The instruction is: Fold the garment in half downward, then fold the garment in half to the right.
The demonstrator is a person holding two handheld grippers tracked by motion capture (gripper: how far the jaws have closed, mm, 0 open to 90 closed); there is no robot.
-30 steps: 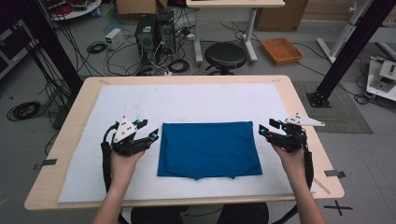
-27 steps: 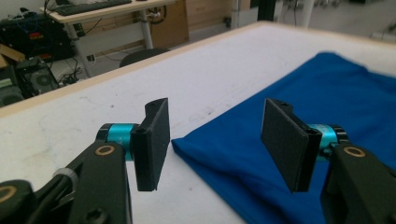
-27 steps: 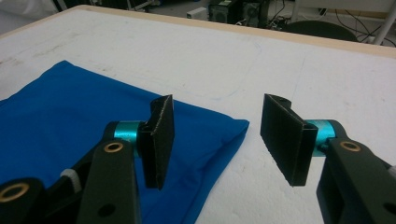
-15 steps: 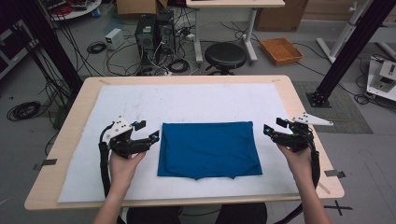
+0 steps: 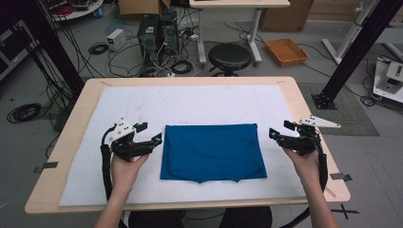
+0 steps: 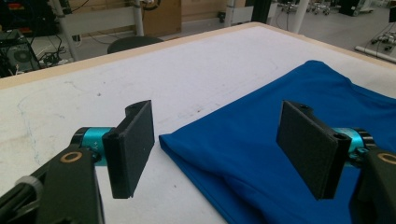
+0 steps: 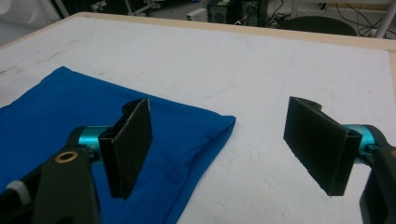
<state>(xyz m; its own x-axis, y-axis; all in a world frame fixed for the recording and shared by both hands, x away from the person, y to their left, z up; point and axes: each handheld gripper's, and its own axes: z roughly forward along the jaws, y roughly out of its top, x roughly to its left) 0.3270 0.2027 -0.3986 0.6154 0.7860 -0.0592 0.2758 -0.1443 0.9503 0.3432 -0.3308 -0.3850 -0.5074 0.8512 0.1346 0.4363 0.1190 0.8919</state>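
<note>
A blue cloth [image 5: 211, 152], folded into a rectangle, lies flat in the middle of the white mat [image 5: 190, 102]. My left gripper [image 5: 151, 132] sits just off its left edge, pointing right. Its jaws have just been opening and stand wide apart with nothing gripped. In the left gripper view the cloth's near corner [image 6: 187, 144] lies on the mat below my left gripper [image 6: 215, 121]. My right gripper [image 5: 280, 129] hovers a little off the cloth's right edge, and its jaws have also just been opening. The right gripper view shows the cloth [image 7: 56, 102] and my right gripper [image 7: 219, 105] with nothing between the pads.
The mat covers most of a wooden table [image 5: 311, 137]. Behind the table's far edge stand a black stool [image 5: 229, 56], computer towers [image 5: 157, 33] and loose cables on the floor. An orange tray [image 5: 286, 51] lies on the floor at back right.
Both grippers' jaws have spread wider. The right gripper has edged slightly away from the cloth's right side. The cloth lies as before.
</note>
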